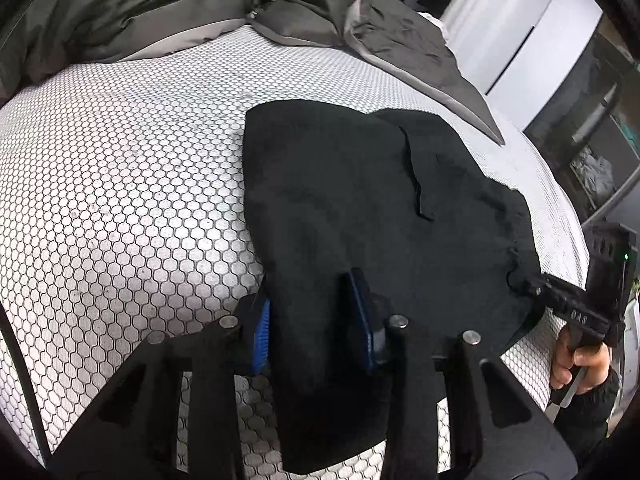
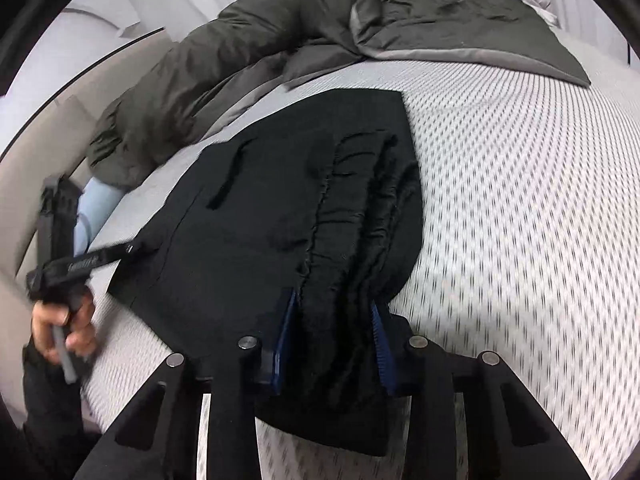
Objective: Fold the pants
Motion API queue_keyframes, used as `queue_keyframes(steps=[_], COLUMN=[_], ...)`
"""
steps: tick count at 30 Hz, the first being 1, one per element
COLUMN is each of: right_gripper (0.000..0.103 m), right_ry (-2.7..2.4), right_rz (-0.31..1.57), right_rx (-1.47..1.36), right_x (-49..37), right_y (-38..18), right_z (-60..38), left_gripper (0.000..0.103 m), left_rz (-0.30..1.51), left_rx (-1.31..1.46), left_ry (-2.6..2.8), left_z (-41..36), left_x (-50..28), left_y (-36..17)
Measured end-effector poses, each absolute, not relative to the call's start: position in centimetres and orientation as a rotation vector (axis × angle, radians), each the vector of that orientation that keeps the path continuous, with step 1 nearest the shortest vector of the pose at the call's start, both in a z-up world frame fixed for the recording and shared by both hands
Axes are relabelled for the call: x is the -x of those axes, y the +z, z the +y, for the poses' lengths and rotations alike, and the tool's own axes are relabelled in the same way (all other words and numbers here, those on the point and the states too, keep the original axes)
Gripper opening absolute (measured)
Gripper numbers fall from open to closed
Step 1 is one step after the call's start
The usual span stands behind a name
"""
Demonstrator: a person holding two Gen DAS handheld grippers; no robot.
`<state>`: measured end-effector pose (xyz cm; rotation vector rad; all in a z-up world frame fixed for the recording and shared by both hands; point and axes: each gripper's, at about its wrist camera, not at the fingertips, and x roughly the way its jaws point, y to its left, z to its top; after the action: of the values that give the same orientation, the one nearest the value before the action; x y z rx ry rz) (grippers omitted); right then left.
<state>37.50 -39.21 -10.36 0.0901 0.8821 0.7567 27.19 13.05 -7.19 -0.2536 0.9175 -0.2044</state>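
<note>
The bed is stripped down to a white mattress (image 1: 120, 184) with a black honeycomb pattern printed all over it, slightly speckled, and it fills most of both views. A rumpled dark olive duvet (image 1: 132, 4) with a paler grey underside is shoved into a heap along the top of the frame, and white wardrobe doors (image 1: 532, 36) stand at the upper right of the left wrist view. The black pants (image 1: 360, 184) lie folded into a thick soft bundle in the middle of the mattress (matte fabric, with a gathered elastic waistband (image 2: 360, 216) you can see bunched up in the right wrist view). The left gripper (image 1: 316, 316), with its blue ribbed pads, is clamped on the near edge of the bundle at the bottom of its frame. The right gripper (image 2: 332, 340) is pinched on the waistband end the same way, cloth squeezed between its pads. Each view catches the other hand (image 2: 64, 320) at its edge, a dark sleeve (image 2: 44, 400) below it.
</note>
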Motion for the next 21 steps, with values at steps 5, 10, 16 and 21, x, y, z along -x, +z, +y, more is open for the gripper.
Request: queue_keyframes(steps=[5,10,16,21], right_gripper=[0.048,0.048,0.029,0.024], right_ry=[0.781,0.734,0.711,0.662], right_rz=[0.897,0.828,0.83,0.804], right_rx=[-0.113,-0.096,-0.057,-0.045], right_x=[-38.3,-37.6,-38.6,-38.9], right_y=[-10.0,-8.4,-9.3,-9.4], right_z=[-40.5,-42.6,-41.4,-40.6], left_gripper=[0.052,0.063,0.066,0.066], left_rz=[0.891,0.862,0.866,0.852], left_rx=[0.182,0.081,0.036,0.015], left_ry=[-0.14,-0.098,-0.118,-0.101], left_z=[12.7,12.0,11.0,10.4], left_x=[-25.8,-22.3,-20.5,-20.4], left_y=[-7.0,-6.1,-6.9,-6.8])
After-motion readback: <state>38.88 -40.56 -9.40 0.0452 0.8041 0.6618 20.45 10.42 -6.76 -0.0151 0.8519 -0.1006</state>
